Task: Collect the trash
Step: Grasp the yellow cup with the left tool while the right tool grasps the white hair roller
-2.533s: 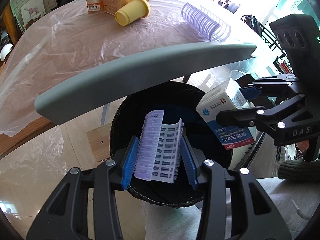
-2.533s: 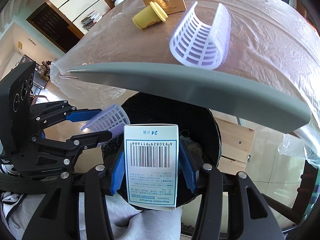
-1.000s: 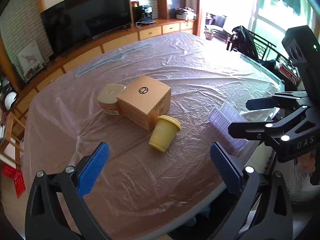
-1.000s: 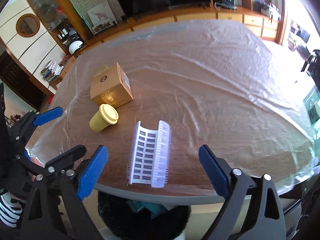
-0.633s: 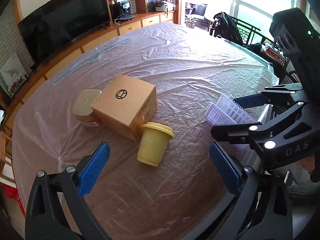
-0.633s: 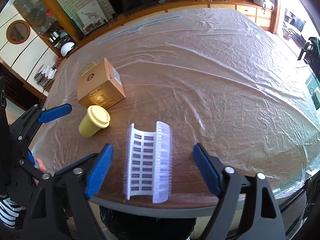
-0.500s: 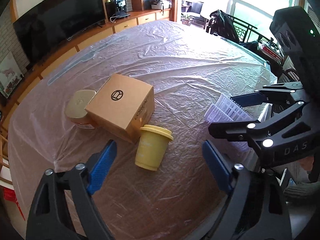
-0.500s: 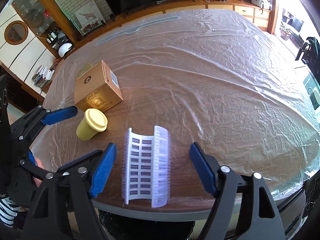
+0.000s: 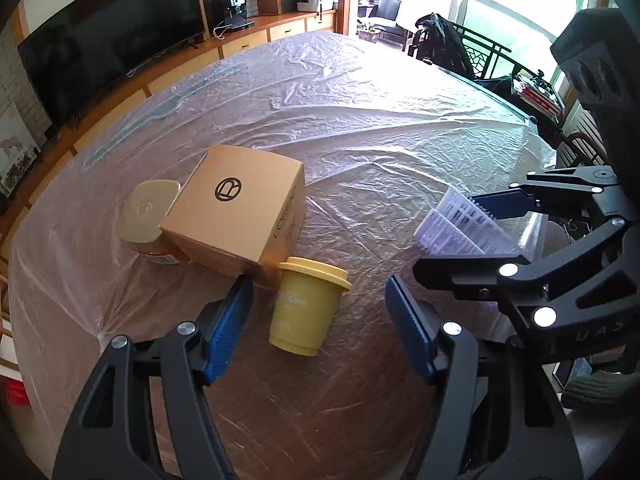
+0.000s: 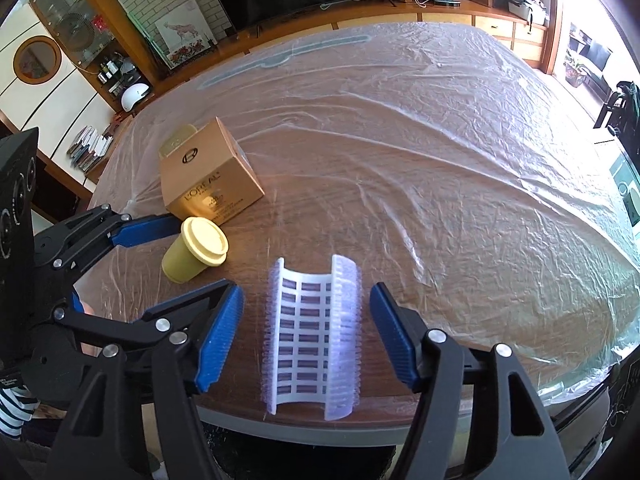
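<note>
A small yellow lidded cup (image 9: 305, 309) lies on the plastic-covered table, and my left gripper (image 9: 320, 324) is open around it, one blue pad on each side, not touching. The cup also shows in the right wrist view (image 10: 194, 249). A white and lilac curved hair-roller piece (image 10: 312, 332) lies near the table's front edge, and my right gripper (image 10: 306, 336) is open around it with gaps on both sides. The roller piece also shows in the left wrist view (image 9: 464, 230).
A tan L'Oreal box (image 9: 236, 208) and a small jar with a cream lid (image 9: 150, 212) stand just behind the cup. The black trash bin (image 10: 304, 462) sits below the table's front edge (image 10: 360, 426). A TV and cabinets line the far wall.
Both grippers dropped their items in the bin, rose above the table and opened wide. They have since moved down and narrowed, the left around the cup, the right around the roller piece.
</note>
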A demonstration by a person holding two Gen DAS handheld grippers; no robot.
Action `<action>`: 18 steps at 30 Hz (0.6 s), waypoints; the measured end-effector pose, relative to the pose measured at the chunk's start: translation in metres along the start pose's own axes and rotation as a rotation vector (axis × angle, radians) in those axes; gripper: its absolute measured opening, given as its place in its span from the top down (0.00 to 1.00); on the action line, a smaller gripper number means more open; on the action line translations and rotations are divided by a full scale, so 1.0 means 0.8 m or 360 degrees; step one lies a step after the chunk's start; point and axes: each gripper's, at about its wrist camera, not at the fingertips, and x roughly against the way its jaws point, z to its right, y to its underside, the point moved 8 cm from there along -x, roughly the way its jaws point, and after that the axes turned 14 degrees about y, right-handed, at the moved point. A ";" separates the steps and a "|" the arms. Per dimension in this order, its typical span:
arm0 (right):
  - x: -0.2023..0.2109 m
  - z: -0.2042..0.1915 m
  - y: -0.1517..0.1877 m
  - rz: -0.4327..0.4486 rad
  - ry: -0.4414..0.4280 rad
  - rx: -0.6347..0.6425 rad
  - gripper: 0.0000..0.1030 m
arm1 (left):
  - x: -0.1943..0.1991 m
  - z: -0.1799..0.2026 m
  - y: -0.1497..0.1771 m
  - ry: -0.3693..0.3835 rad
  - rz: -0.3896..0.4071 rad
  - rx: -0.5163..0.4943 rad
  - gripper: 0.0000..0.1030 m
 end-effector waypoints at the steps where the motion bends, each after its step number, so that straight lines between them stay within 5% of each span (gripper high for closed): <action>1: -0.001 -0.001 -0.001 -0.0004 -0.0013 -0.0011 0.37 | -0.001 -0.001 -0.001 0.0000 -0.0005 0.0003 0.33; 9: -0.006 0.002 -0.009 -0.0003 0.0013 -0.0014 0.37 | -0.003 -0.009 -0.003 0.0017 -0.0004 0.0062 0.33; 11: -0.007 0.002 -0.010 0.0007 0.0050 0.0012 0.47 | -0.004 -0.007 -0.002 0.0028 -0.0016 0.0054 0.53; 13: -0.007 0.003 -0.008 0.0018 0.0077 0.0035 0.58 | -0.005 -0.007 -0.002 0.0011 -0.0025 0.0034 0.56; 18: -0.005 0.004 -0.007 0.0022 0.0055 0.0010 0.59 | -0.003 0.000 0.000 -0.0020 -0.0030 -0.0028 0.62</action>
